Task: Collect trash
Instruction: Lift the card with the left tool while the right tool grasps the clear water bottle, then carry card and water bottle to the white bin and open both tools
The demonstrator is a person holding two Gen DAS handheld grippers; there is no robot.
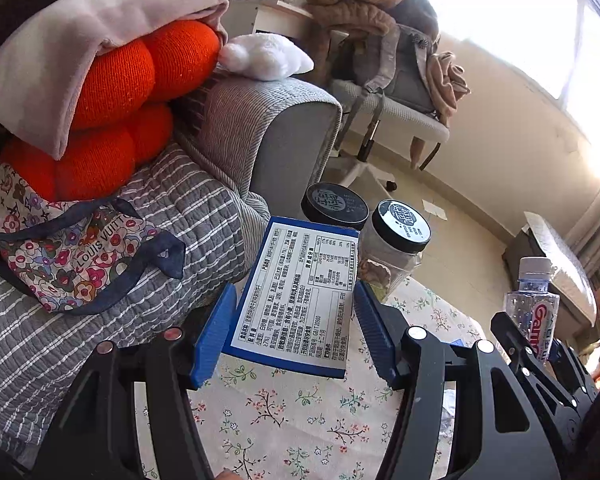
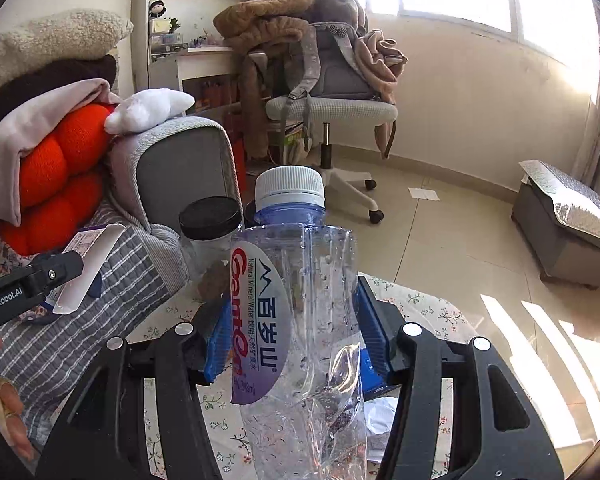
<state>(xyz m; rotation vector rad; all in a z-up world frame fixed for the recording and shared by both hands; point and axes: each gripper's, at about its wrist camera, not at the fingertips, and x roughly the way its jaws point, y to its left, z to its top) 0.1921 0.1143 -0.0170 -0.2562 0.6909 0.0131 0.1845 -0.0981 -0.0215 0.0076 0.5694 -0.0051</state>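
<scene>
Left gripper [image 1: 294, 326] clamped, jaws on either side of a blue-edged carton [image 1: 296, 300] with a printed label, held above the floral-cloth surface [image 1: 284, 420]. Right gripper [image 2: 290, 338] clamped on a clear, crumpled water bottle [image 2: 300, 320] with a white cap, upright between the blue pads, lifted over the same surface. Behind both, two black-lidded clear jars [image 1: 396, 240] standing at the far edge of the surface, just beside the carton. To the left, a grey striped sofa [image 1: 140, 240] with orange cushions [image 1: 112, 120] and a floral bag [image 1: 76, 256].
</scene>
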